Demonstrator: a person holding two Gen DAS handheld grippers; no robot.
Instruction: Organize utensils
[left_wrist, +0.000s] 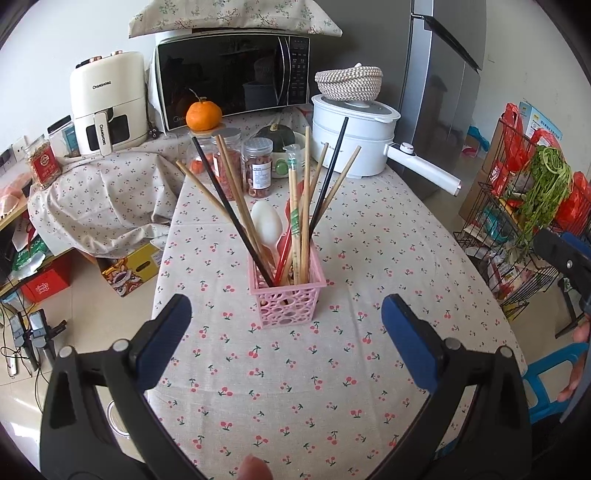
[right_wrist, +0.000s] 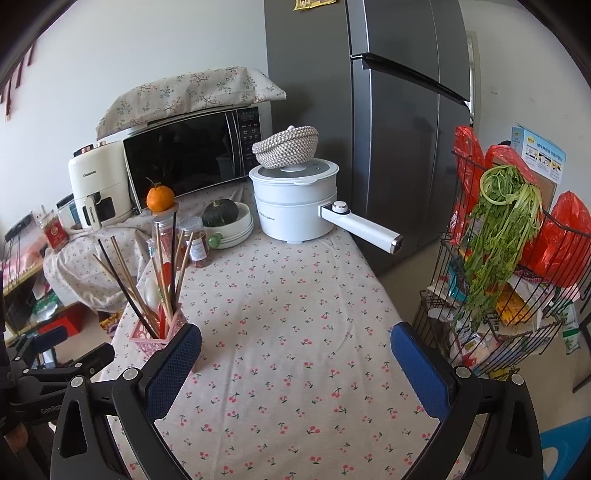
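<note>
Left tool (left_wrist: 286, 332): jaws spread fully wide, nothing between the blue pads; it hangs above the worktop (left_wrist: 332, 387), aimed at the pink basket (left_wrist: 288, 295), which stands just beyond its tips
Right tool (right_wrist: 295, 354): equally wide open and empty, over bare cloth to the right of the basket (right_wrist: 155, 338); its left pad overlaps the basket's corner in the right wrist view, contact cannot be told
Utensils: wooden chopsticks (left_wrist: 304, 206), black chopsticks (left_wrist: 232, 218), a white spoon (left_wrist: 266, 221) and a red utensil (left_wrist: 283, 254) all stand upright in the basket, fanned out and leaning different ways
Worktop: no loose utensil shows on the cherry-print cloth in either view
Step in hand: probably the finish, both tools let go and clear of the basket
Doing it well: keep the tools low and clear of the splayed chopstick tops, since a knock on the light basket could tip it; if tidying further, steady the basket with one tool before touching any stick
Left hand pose: tool tilted down at a steep slant towards the basket, a fingertip (left_wrist: 255, 467) visible at the bottom edge
Right hand pose: tool tilted down less steeply, facing the white pot (right_wrist: 295, 199) and fridge (right_wrist: 388, 129) at the far end
</note>
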